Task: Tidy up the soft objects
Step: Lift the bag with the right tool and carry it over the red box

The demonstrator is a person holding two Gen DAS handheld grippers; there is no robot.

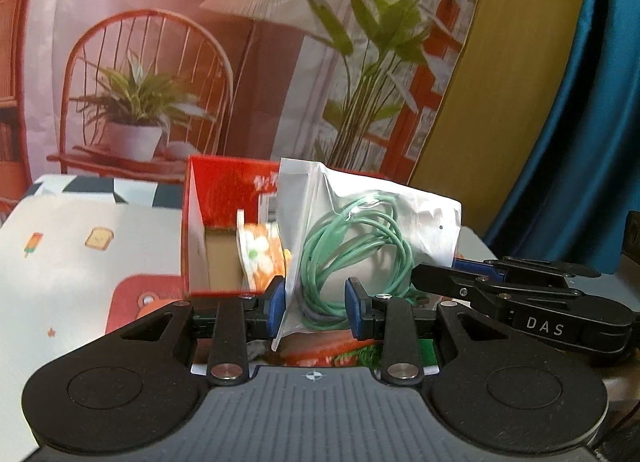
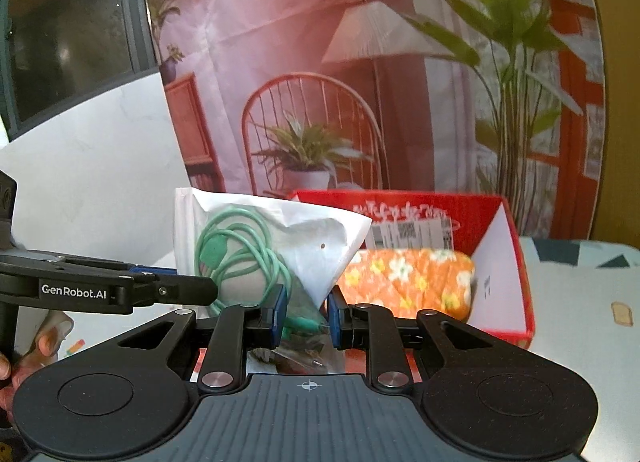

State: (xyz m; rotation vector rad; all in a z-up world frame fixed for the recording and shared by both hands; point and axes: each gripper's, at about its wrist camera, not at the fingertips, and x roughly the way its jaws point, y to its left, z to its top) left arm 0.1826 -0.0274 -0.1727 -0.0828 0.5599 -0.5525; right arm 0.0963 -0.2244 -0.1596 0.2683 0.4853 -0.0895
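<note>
A clear plastic bag with a coiled green cable [image 1: 360,246] stands upright between both grippers, just in front of the red box [image 1: 224,198]. My left gripper [image 1: 316,308] has its blue pads on either side of the bag's lower edge, with a visible gap. My right gripper [image 2: 307,312] pinches the bag [image 2: 256,246] near its bottom corner. An orange floral soft pouch [image 2: 408,282] lies inside the red box [image 2: 508,262]; it also shows in the left wrist view [image 1: 260,254].
The table carries a white printed cloth [image 1: 80,262]. A printed backdrop [image 1: 200,62] with chair, lamp and plants hangs behind the box. A blue curtain [image 1: 580,122] is at the right. A picture sheet [image 1: 340,350] lies under the bag.
</note>
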